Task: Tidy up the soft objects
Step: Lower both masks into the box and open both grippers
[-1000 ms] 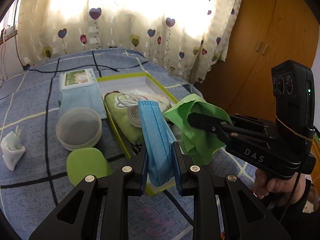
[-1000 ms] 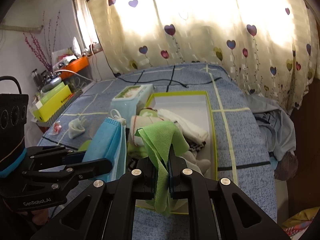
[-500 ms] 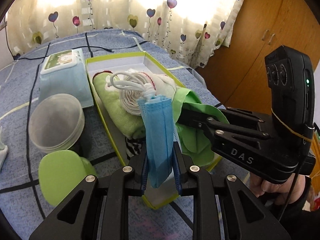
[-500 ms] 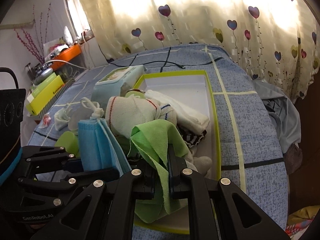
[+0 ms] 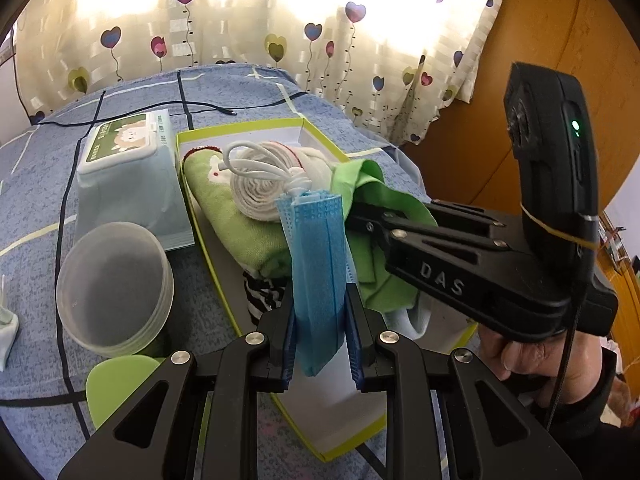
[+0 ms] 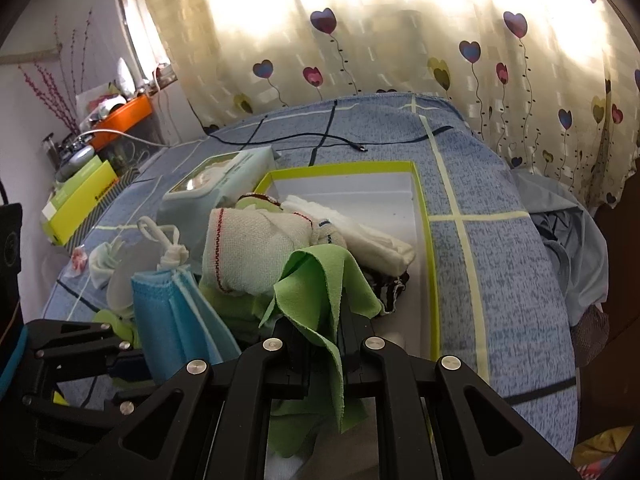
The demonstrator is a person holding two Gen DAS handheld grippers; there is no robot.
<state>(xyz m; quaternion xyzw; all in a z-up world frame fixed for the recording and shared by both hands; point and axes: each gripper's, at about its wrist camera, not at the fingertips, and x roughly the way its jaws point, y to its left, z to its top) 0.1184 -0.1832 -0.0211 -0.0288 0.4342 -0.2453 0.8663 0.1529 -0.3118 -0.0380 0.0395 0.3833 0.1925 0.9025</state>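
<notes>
The blue face mask (image 5: 318, 264) is sticking up between the two blue pads of the left gripper (image 5: 320, 320), and the pads are pinching it tight. Its white ear loops (image 5: 256, 168) are flopping over at the top, at about 12 o'clock from the gripper. The mask is hanging over the near end of the green-edged box (image 5: 248, 280).

The right gripper (image 6: 324, 344) is squeezing a light green cloth (image 6: 316, 280). Its jaws are closed on the cloth, and the cloth is drooping down over the fingers. In the left camera view this gripper is sitting at 3 o'clock, with a person's hand (image 5: 548, 364) holding its handle.

Inside the box, a rolled white cloth (image 5: 260, 196) is lying on top of a green towel (image 5: 244, 232). A black and white striped thing (image 5: 262, 300) is peeking out under the towel. The far end of the box is showing its white floor.

At 10 o'clock from the left gripper, a round clear tub (image 5: 114, 288) is standing on the blue bed cover (image 5: 36, 184). A pack of wet wipes (image 5: 128, 184) is standing just behind the tub, right beside the box. A flat green lid (image 5: 116, 388) is lying at 9 o'clock, close to the gripper. A black cable (image 5: 120, 118) is running across the far side of the bed, and heart curtains (image 5: 248, 28) are hanging behind it.
</notes>
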